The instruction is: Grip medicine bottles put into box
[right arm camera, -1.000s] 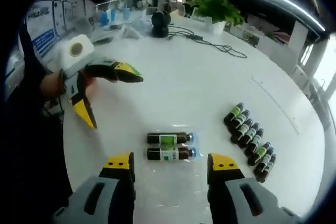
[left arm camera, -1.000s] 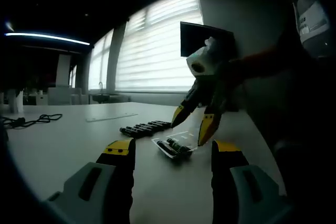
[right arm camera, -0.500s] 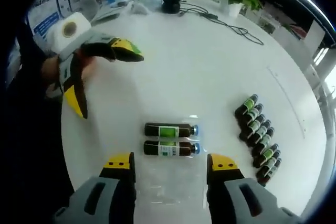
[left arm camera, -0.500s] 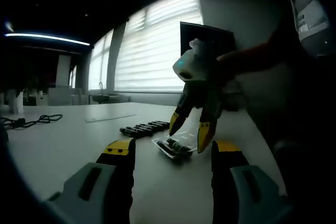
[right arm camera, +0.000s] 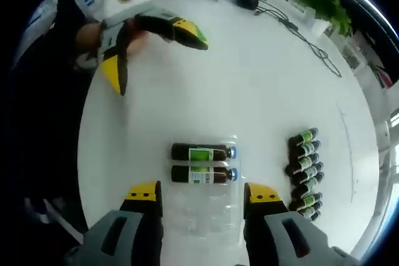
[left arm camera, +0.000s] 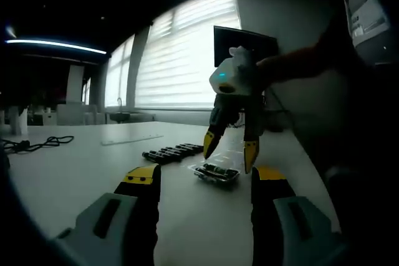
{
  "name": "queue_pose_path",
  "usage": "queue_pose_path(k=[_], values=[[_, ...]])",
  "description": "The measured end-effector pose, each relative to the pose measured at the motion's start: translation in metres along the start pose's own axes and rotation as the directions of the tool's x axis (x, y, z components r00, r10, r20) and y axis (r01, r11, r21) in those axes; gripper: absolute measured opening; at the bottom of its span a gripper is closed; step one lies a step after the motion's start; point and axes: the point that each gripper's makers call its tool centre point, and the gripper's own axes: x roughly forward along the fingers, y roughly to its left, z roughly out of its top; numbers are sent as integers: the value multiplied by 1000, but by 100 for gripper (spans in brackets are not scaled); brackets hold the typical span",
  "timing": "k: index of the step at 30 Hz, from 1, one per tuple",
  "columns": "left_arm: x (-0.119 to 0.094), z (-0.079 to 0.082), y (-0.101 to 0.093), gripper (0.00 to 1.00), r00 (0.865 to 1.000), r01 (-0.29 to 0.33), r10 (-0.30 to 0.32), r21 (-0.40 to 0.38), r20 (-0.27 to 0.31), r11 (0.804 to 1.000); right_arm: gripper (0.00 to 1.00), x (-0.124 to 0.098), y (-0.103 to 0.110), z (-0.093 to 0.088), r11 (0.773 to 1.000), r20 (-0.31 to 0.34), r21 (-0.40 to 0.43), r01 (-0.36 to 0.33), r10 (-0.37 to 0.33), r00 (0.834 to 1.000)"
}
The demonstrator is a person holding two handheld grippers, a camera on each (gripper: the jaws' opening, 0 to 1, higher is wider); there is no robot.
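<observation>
We see two brown medicine bottles with green labels lying side by side, touching, in a clear plastic box that sits on the white counter. In the right gripper view the pair lies just beyond our right gripper, whose yellow-tipped jaws stand apart with nothing between them, above the empty part of the box. In the left gripper view the same box shows low on the counter, and the right gripper hangs over it, jaws spread and pointing down, tips near the box but we cannot tell whether they touch it. Our left gripper is near the box on the counter, its jaws apart and holding nothing; in the right gripper view it appears as well, off to the far left of the bottles. A row of loose bottles with green caps lies close together to the right of the box, well apart from it. A black cable trails across the far counter near a green plant.
</observation>
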Motion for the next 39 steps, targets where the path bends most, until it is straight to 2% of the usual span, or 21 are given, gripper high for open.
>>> queue_pose_path(k=[8,19,22,26,30,33,37,38,39], values=[[0,0,0,51,1000,0,0,-3,1,1000,48,0,-6,-6,985,-26,-162,-53,50,998],[0,0,-1,51,1000,4,-4,-5,2,1000,48,-2,-7,-8,990,-6,-131,-44,43,999],[0,0,0,51,1000,3,-3,-7,2,1000,49,-4,-7,-5,995,31,-92,-45,48,998],[0,0,0,51,1000,3,-3,-9,2,1000,51,-8,-6,-3,997,47,-70,-43,46,998],[0,0,0,51,1000,1,-1,-8,2,1000,51,-17,-7,9,999,136,17,-35,32,990],[0,0,0,51,1000,0,0,-8,2,1000,51,-27,-14,17,991,222,136,-13,-18,975],[0,0,0,51,1000,1,-1,-8,1,1000,48,-38,-35,16,950,301,308,56,-153,941],[0,0,0,51,1000,2,-2,-9,2,1000,47,-39,-37,12,940,296,336,63,-169,940],[0,0,0,51,1000,3,-3,-9,1,1000,47,-41,-41,9,925,305,372,74,-197,932]])
